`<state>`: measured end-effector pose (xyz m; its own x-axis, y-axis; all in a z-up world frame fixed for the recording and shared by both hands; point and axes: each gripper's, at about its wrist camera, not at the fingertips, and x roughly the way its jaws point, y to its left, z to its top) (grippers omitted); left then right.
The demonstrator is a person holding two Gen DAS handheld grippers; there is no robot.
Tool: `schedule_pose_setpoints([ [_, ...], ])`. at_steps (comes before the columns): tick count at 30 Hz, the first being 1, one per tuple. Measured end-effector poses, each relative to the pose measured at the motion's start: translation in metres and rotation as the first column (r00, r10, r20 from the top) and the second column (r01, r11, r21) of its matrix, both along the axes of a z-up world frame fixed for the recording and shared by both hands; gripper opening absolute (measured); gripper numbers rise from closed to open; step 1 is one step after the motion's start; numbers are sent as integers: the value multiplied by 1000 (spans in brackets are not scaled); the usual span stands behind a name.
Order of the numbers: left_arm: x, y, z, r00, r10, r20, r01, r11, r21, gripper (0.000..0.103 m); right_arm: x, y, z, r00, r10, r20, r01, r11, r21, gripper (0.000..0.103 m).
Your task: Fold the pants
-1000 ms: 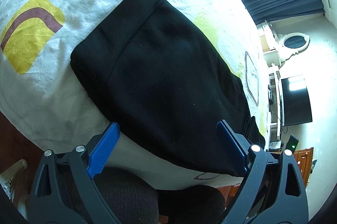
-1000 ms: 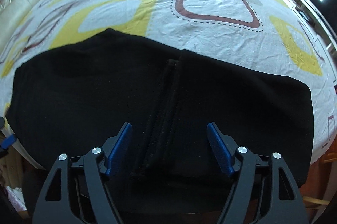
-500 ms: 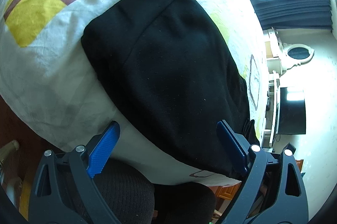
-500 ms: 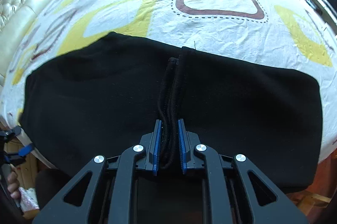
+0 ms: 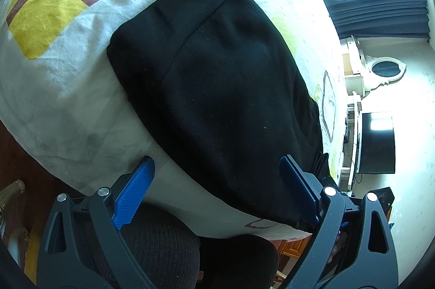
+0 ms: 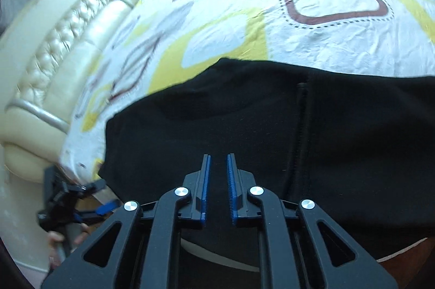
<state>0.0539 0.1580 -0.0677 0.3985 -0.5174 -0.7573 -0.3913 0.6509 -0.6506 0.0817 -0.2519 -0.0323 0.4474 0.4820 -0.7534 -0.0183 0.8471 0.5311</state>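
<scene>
Left gripper hung spread wide before the black pants, right gripper nearly closed, seemingly gripping nothing.

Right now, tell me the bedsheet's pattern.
White bedsheet with yellow patches and brown rounded-square outlines, clearest in the right wrist view.

You have one pair of black pants on one bed sheet; two grippers, left gripper and right gripper; beside the sheet, one headboard; one TV.
</scene>
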Motion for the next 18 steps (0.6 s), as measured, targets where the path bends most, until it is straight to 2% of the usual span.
schedule_pose_setpoints([
  [3, 2, -6, 4, 999, -29, 27, 29, 1000, 2, 93, -13, -35, 10, 997, -73, 36, 70, 996, 62, 36],
  [4, 2, -9, 6, 999, -39, 36, 39, 999, 7, 93, -18, -51, 14, 993, -102, 51, 98, 992, 75, 51],
  [5, 2, -12, 8, 998, -51, 47, 50, 999, 11, 93, -23, -66, 14, 990, -136, 47, 131, 987, 91, 60],
  [9, 2, -39, 22, 981, -143, 134, 144, 990, 0, 93, -43, -110, -3, 982, -188, -32, 190, 943, 275, 60],
  [11, 3, -63, 28, 960, -209, 186, 222, 974, -49, 93, -51, -117, -8, 981, -186, -52, 193, 939, 285, 60],
  [13, 10, -93, 30, 933, -285, 220, 315, 943, -113, 93, -59, -121, -6, 982, -183, -41, 188, 949, 253, 60],
  [16, 26, -143, 30, 890, -373, 262, 420, 894, -156, 93, -65, -133, 0, 981, -192, -23, 192, 958, 211, 60],
  [17, 35, -164, 26, 872, -415, 261, 466, 867, -178, 93, -67, -139, 0, 979, -202, -22, 202, 956, 212, 60],
  [18, 42, -180, 22, 865, -435, 250, 484, 854, -190, 93, -69, -143, 0, 977, -211, -22, 211, 952, 222, 60],
])
